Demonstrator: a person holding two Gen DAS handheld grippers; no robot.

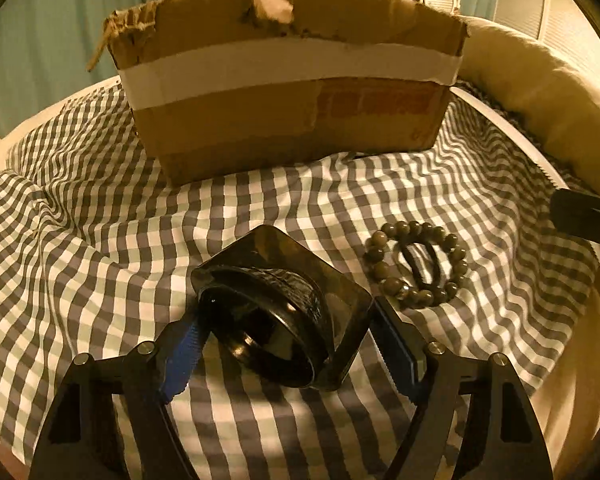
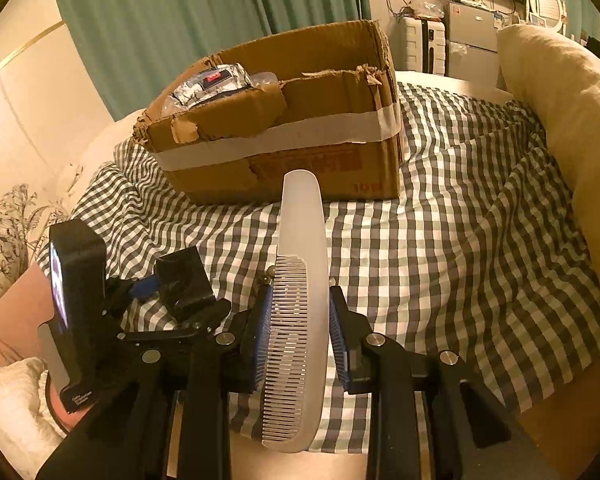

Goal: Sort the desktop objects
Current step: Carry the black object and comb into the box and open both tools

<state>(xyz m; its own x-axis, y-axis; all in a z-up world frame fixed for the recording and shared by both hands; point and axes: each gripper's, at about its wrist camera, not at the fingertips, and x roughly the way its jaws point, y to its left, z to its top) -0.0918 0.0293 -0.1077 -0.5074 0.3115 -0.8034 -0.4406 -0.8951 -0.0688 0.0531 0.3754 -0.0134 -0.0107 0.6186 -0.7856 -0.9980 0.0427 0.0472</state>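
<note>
Wrinkled gingham cloth (image 1: 100,240) covers the surface, and at its far side sits a torn, tape-banded cardboard box (image 1: 288,92) with a crinkly foil packet (image 2: 208,84) inside. Near it, the left gripper (image 1: 288,332) stands spread around a glossy black square-based holder (image 1: 284,304), blue pads not clearly pressing. The right gripper (image 2: 298,316) is clamped on a white plastic comb (image 2: 298,300), and a beaded bracelet (image 1: 416,264) lies just right of the holder.
</note>
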